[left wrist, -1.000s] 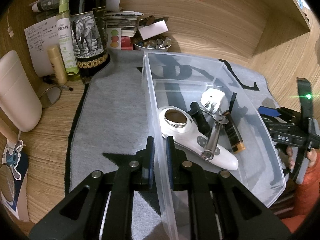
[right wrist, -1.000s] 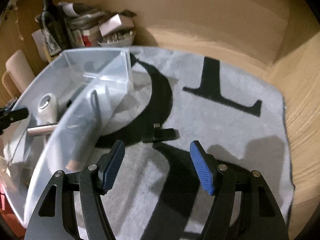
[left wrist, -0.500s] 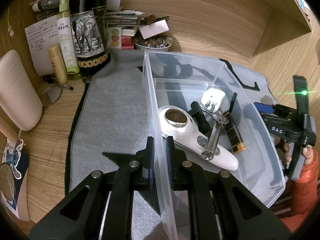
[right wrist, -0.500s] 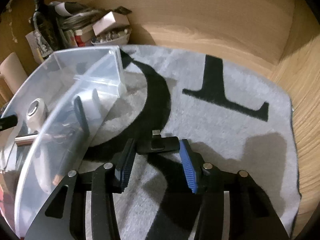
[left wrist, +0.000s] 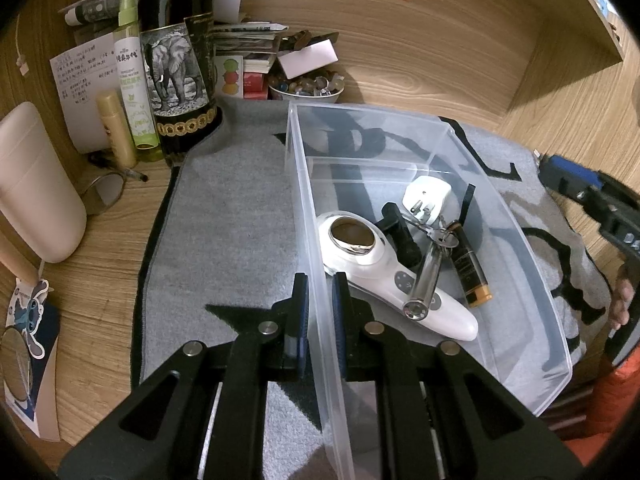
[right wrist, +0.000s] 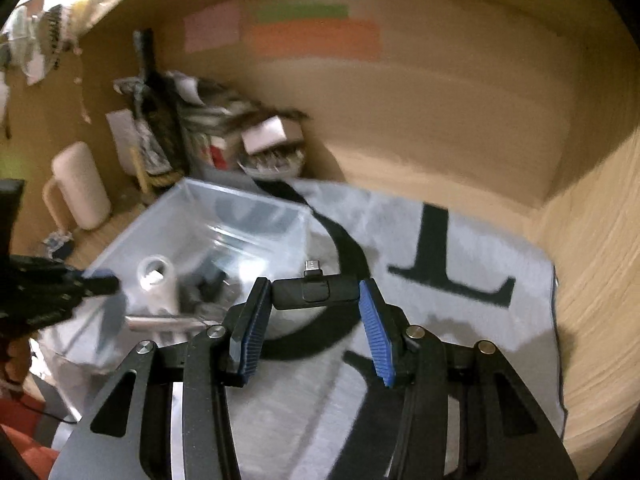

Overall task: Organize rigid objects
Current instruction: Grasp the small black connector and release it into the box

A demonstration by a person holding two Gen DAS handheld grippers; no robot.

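Wooden table [left wrist: 100, 240] alcove – grey mat [left wrist: 224, 232]. Left gripper [left wrist: 319, 312] fingers clamped on clear bin [left wrist: 532, 264] wall; right gripper [right wrist: 314, 322] fingers clamped on black adapter [right wrist: 316, 291] – lifted.

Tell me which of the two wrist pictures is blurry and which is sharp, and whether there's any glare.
Right wrist view: motion-smeared across the back wall, clutter and clear bin, though the right tool and the black adapter it grips stay fairly crisp. Left wrist view: sharp, with the left tool clamped on the bin wall; bright glare on the dark bottle, reflections on the bin plastic, fisheye bending at the edges.
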